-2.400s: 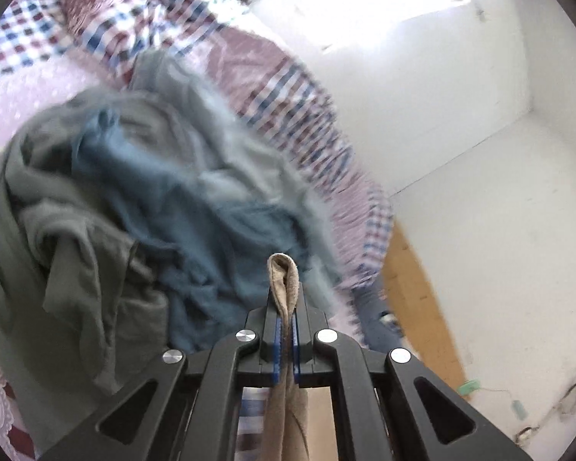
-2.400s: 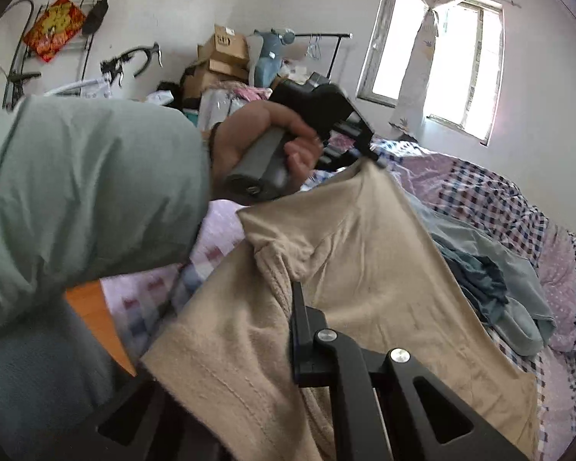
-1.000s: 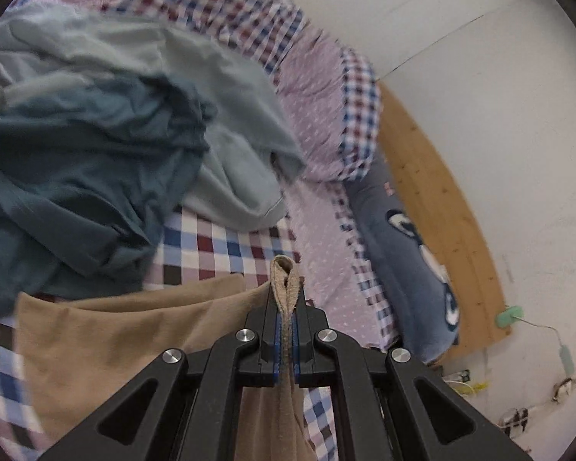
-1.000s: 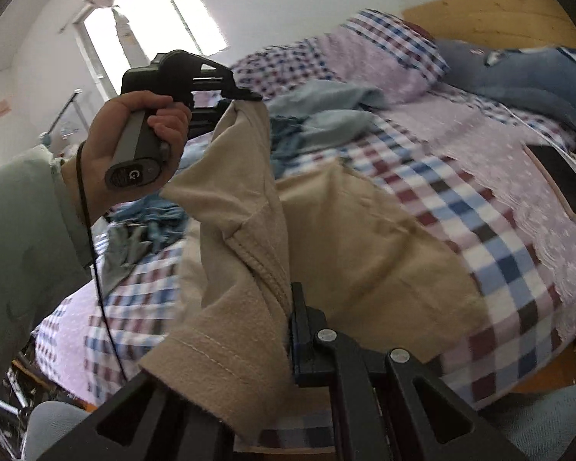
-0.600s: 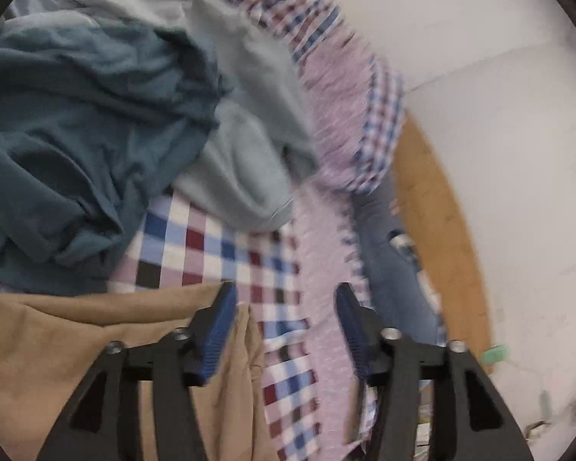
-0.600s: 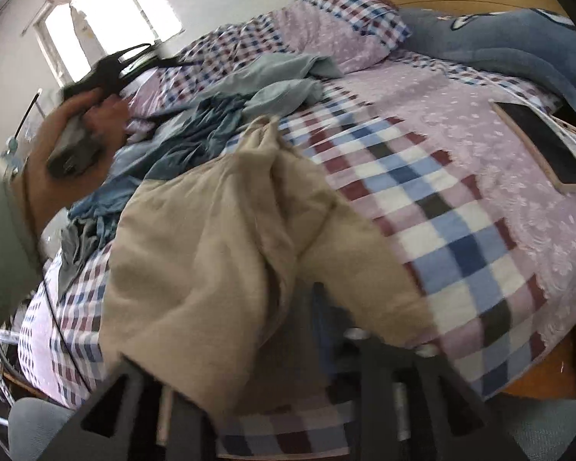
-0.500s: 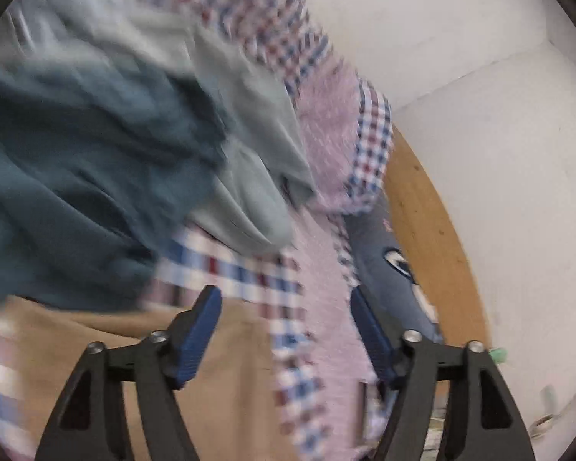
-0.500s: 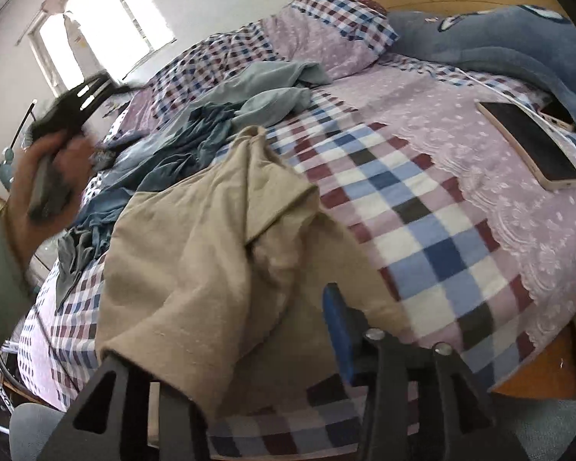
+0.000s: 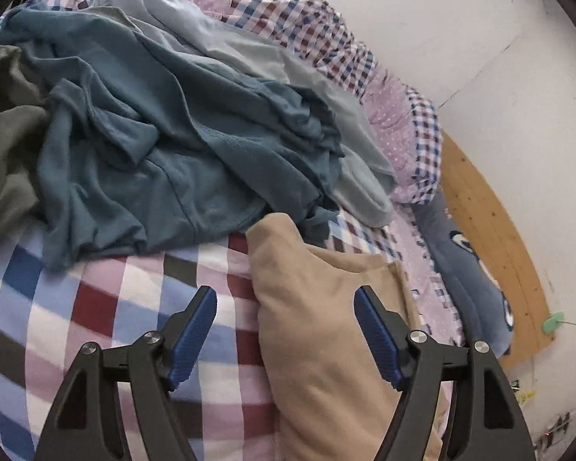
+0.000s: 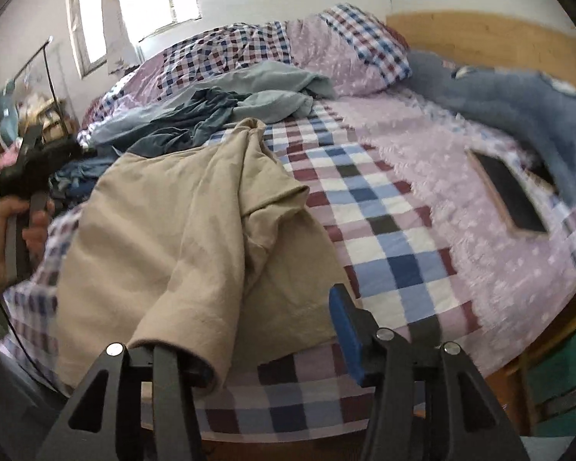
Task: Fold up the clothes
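Tongs both spread wide (gripping nothing), tan shirt point(image 10: 196, 230) rumpled at checked bedspread point(image 10: 384, 238) edge

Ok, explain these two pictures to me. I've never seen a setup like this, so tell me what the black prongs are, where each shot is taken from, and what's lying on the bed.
No robot here: a person holds a hand-held gripper in each hand, each with a camera looking forward along its two blue-padded fingers. One picture is from the left gripper, the other from the right gripper. In the right view you can also see the person's hand holding the left tool. Both grippers are open and hold nothing. On the checked bedspread lies a tan garment, crumpled, not yet folded; its sleeve drapes over the right gripper's left finger. Behind it sits a heap of blue and grey clothes. A dark flat device, probably a phone or tablet, lies further right.
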Demonstrator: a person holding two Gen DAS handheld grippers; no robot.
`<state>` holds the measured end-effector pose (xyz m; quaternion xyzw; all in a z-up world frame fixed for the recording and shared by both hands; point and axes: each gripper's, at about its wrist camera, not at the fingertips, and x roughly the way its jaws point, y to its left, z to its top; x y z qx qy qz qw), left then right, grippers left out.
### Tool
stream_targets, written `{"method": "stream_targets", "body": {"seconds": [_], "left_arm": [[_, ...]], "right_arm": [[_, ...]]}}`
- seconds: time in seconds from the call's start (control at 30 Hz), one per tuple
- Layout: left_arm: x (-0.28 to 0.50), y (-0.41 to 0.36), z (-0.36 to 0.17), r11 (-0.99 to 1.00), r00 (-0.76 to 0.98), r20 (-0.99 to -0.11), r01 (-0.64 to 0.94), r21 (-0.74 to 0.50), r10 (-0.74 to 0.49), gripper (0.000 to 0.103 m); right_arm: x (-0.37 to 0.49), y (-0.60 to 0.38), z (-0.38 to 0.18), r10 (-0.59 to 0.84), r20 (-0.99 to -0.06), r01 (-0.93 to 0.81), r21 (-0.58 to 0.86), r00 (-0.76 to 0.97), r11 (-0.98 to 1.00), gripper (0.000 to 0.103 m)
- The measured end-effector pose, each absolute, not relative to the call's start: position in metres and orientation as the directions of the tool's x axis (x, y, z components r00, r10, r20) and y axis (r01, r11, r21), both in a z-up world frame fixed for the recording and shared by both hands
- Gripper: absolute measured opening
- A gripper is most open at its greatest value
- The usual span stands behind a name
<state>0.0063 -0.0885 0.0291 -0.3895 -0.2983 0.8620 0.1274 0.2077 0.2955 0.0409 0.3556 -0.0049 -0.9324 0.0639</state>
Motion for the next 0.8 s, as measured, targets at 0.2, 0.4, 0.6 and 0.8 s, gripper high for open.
{"method": "stream_targets", "body": {"seconds": [0.2,0.4,0.6,0.8], "left_arm": [[-0.019,-0.065,0.027,-0.829,-0.646,-0.617,-0.045,-0.557,0.45,0.076],[-0.037,-0.047,0.019,-0.854,-0.635,-0.645,-0.043,-0.518,0.424,0.04],[-0.041,-0.059,0.001,-0.852,-0.642,-0.669,0.047,-0.521,0.374,0.006],[-0.041,-0.059,0.001,-0.852,-0.647,-0.671,0.063,-0.52,0.362,0.006]], "right_arm": [[0.224,0.265,0.044,-0.01,-0.614,0.151,-0.179,-0.789,-0.972,0.073],[0.224,0.286,0.049,-0.058,-0.612,0.095,-0.029,-0.789,-0.995,0.073],[0.225,0.358,0.042,-0.054,-0.662,-0.193,0.294,-0.748,-0.936,0.073],[0.23,0.375,0.044,0.003,-0.695,-0.285,0.291,-0.719,-0.913,0.073]]}}
